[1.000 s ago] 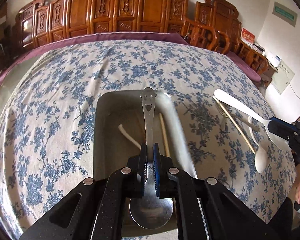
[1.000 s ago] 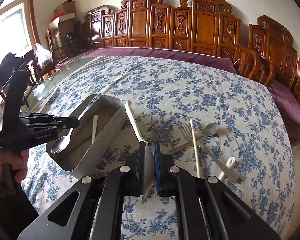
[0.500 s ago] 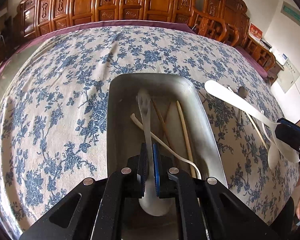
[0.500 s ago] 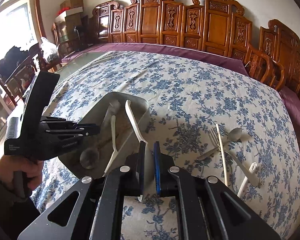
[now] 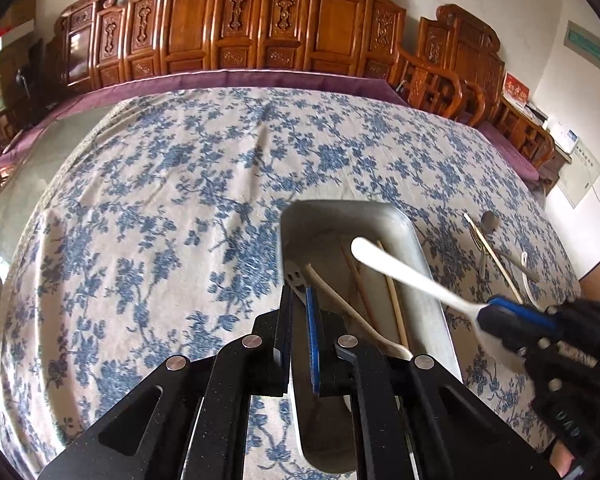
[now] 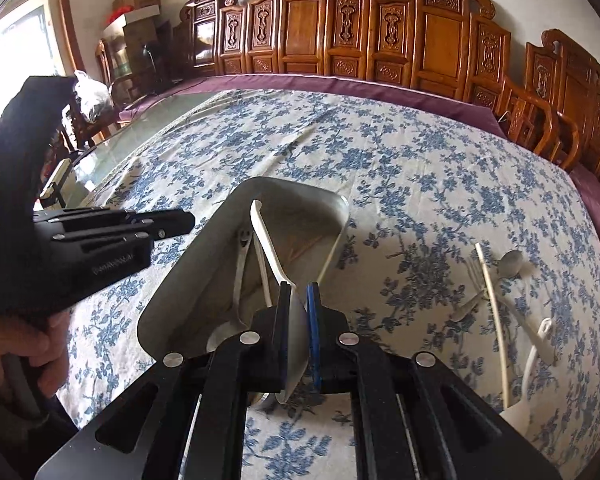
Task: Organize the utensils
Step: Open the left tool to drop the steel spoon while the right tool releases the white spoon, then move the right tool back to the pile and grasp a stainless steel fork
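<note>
Right wrist view: the right tongs (image 6: 299,300) are clamping the bowl end of a white plastic spoon (image 6: 266,240), whose handle is reaching forward and slightly left over the metal tray (image 6: 340,208), its tip hanging above the far half of the tray. The spoon's long axis is running roughly along the tray's length, handle away from the camera and bowl toward it. Inside the tray a steel spoon with a smiling-face handle (image 6: 242,238) and a thin white utensil (image 6: 265,276) are lying lengthwise, with chopsticks showing against the far wall.

Left wrist view: the left tongs (image 5: 299,312) are closed with nothing visibly between the pads, hovering at the tray's (image 5: 412,236) left rim above the steel spoon (image 5: 296,276). The right tongs (image 5: 496,312) are entering from the right with the white spoon (image 5: 396,268) slanting across the tray.

On the floral tabletop (image 6: 400,168) to the right, a fork (image 6: 474,276), a steel spoon (image 6: 510,262), a single chopstick (image 6: 494,320) and another white spoon (image 6: 538,340) are still lying loose and crossed.

The white spoon is probably light, stiff and smooth, so a grip on the broad bowl is likely to let it pivot or slip; the neck would give firmer hold. Lowering it parallel to the tray's long side should let it settle flat among the others.
</note>
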A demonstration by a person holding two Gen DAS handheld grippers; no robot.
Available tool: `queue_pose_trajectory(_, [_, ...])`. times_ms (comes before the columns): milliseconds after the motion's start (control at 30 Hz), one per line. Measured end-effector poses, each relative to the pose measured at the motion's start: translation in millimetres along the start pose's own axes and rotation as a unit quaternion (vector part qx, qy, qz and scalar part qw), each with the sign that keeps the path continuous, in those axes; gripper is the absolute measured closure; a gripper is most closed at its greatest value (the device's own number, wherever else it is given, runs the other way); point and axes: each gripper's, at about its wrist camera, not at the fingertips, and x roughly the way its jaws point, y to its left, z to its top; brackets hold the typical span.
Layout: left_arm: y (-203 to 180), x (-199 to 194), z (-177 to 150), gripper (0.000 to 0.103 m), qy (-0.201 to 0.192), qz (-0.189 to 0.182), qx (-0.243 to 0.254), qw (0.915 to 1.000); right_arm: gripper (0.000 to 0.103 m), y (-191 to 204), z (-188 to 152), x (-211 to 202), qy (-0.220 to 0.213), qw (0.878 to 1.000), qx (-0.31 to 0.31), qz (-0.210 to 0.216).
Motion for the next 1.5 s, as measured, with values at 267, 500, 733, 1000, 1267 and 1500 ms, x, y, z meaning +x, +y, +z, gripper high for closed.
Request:
queue_pose_trajectory(267, [30, -8, 9, 0.097, -0.011, 0.017, -0.021, 0.9996, 0.093, 17, 10, 35, 0.021, 1.0, 0.019, 0.001])
queue_pose_trajectory(500, [40, -10, 11, 0.097, -0.014, 0.026, -0.027, 0.9992, 0.093, 12, 20, 61, 0.039, 0.998, 0.057, 0.006])
queue_pose_trajectory(733, [42, -11, 12, 0.097, -0.014, 0.03, -0.024, 0.9992, 0.088, 21, 12, 64, 0.051, 0.995, 0.067, 0.052])
queue_pose_trajectory(1000, [42, -13, 12, 0.096, -0.018, 0.031, -0.027, 0.999, 0.084, 30, -1, 63, 0.086, 0.989, 0.063, 0.104])
queue_pose_trajectory(1267, [34, -14, 10, 0.09, -0.018, 0.023, -0.022, 0.9993, 0.078, 12, -4, 28, 0.047, 0.993, 0.051, 0.094])
queue_pose_trajectory(1500, [8, -18, 7, 0.079, -0.023, 0.007, 0.0, 0.9997, 0.078, -44, -12, -18, 0.013, 0.998, 0.043, 0.031])
